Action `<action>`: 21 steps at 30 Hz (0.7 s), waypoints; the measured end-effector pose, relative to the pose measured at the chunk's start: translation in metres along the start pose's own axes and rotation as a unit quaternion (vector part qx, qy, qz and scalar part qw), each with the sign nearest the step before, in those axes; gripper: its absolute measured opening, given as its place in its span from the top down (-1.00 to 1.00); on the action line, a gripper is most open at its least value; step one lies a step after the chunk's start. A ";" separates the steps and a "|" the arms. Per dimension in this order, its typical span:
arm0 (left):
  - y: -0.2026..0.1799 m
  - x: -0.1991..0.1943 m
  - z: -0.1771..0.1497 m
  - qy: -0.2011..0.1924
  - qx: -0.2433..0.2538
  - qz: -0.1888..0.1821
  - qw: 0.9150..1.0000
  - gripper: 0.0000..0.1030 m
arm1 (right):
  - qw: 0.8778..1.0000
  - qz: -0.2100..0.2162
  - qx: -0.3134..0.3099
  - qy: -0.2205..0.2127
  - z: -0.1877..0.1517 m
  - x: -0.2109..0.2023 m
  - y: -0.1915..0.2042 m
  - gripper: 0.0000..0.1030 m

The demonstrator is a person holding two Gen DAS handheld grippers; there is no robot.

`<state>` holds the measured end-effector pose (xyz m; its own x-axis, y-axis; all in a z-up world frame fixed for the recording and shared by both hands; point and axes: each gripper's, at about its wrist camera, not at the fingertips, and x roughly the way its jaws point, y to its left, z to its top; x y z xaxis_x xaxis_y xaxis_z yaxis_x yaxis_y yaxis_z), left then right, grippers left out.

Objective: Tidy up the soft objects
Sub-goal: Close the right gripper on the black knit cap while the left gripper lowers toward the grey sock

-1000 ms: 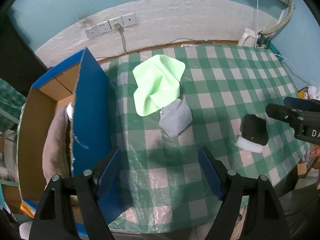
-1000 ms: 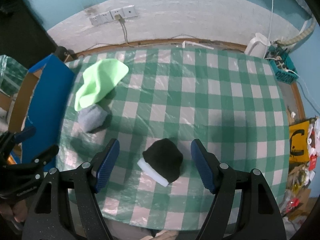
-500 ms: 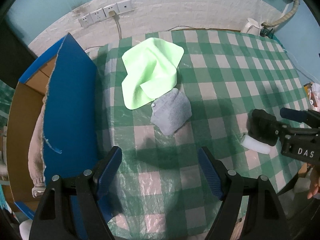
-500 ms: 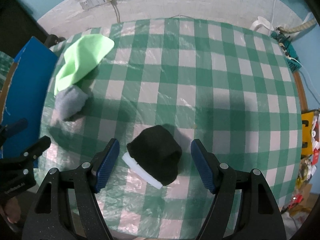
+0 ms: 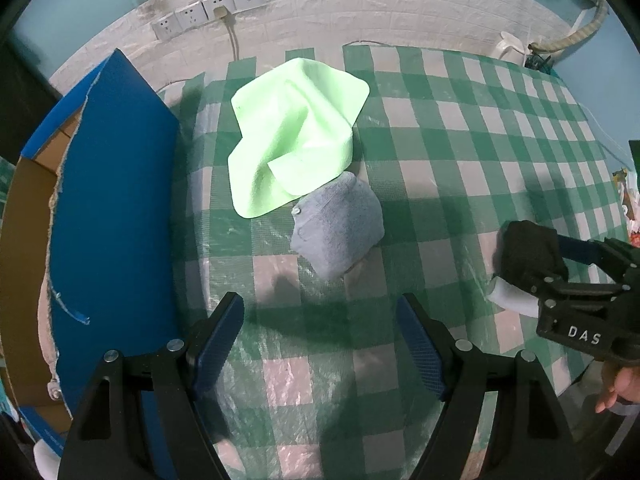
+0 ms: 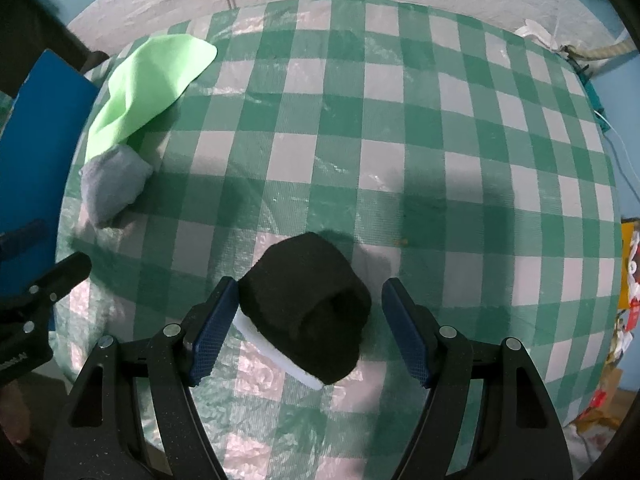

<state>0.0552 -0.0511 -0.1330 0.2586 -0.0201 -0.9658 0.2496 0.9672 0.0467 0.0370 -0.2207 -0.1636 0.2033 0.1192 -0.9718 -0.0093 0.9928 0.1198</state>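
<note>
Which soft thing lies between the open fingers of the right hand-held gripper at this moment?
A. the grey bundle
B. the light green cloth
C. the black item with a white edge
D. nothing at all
C: in the right wrist view the black item with a white edge sits between the open fingers of the right hand-held gripper, while the light green cloth and the grey bundle lie far off to the left.

Both wrist cameras look steeply down along their fingers at the checked tablecloth [image 5: 460, 168]. The left view sits above the grey bundle [image 5: 338, 228], the right close over the black bundle [image 6: 308, 304]; each shows both.
</note>
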 end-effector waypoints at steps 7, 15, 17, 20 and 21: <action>0.003 0.011 0.009 0.011 -0.013 -0.010 1.000 -0.56 | 1.000 0.007 -0.012 0.013 0.008 0.017 0.002 -0.21; -0.001 0.021 0.028 0.013 -0.018 -0.014 1.000 -0.56 | 1.000 0.015 -0.002 -0.003 0.013 0.016 -0.016 0.02; -0.003 0.023 0.030 0.015 -0.022 -0.015 1.000 -0.58 | 1.000 0.018 0.004 -0.010 0.016 0.014 -0.020 0.02; -0.007 0.028 0.034 0.019 -0.020 -0.012 1.000 -0.58 | 1.000 0.021 0.004 -0.016 0.018 0.011 -0.023 0.02; -0.008 0.030 0.036 0.020 -0.020 -0.010 1.000 -0.58 | 1.000 0.022 0.004 -0.017 0.018 0.010 -0.025 0.02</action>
<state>0.0949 -0.0690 -0.1534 0.2155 -0.0292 -0.9761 0.2159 0.9763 0.0185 0.0575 -0.2441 -0.1730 0.2359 0.1614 -0.9583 -0.0113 0.9865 0.1634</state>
